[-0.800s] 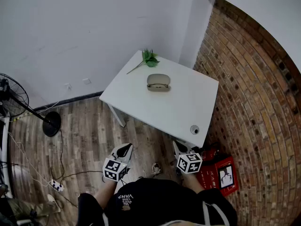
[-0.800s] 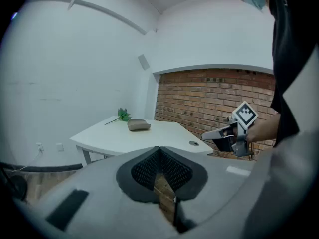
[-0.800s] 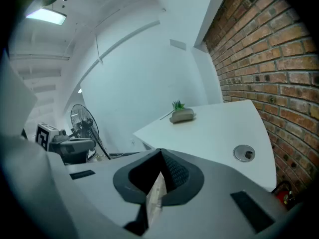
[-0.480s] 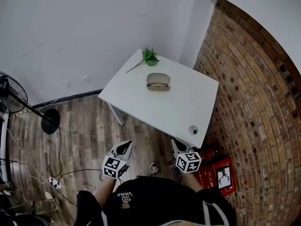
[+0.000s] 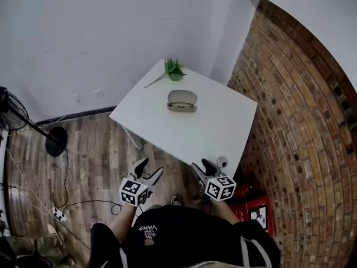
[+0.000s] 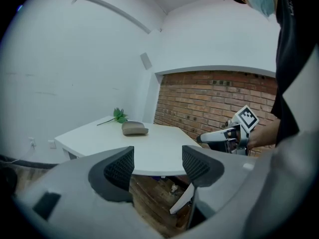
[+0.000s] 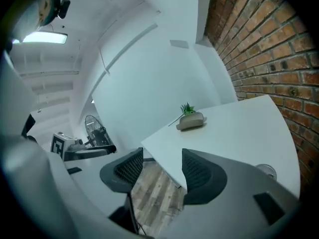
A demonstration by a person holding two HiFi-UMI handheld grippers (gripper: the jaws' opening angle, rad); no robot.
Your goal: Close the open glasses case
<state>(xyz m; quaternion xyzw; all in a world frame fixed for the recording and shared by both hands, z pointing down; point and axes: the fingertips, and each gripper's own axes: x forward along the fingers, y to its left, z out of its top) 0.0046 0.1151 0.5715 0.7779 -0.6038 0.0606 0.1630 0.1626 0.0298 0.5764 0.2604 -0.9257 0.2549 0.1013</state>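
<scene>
Since the earlier frames both grippers have come up to the near edge of the white table [image 5: 215, 130], and the left gripper [image 5: 152, 167] now shows two separate fingertips where one wedge showed before. The glasses case [image 5: 182, 100] lies on the table's far half, its lid raised, at about 1 o'clock from the left gripper and 11 o'clock from the right gripper [image 5: 201, 165], well apart from both. A leafy sprig [image 5: 173, 70] lies just beyond it at 11 o'clock. Each gripper's own view shows its jaws standing apart with nothing between them, only table edge and wood floor in the gap; the case sits above the gap, near 12 o'clock. The left gripper view alone shows the right gripper side-on at 3 o'clock before the brick wall [image 6: 214, 96]. The right gripper view alone shows a standing fan [image 7: 97, 128] at 9 o'clock and a small round object [image 7: 264, 171] on the table's near corner at 4 o'clock.
</scene>
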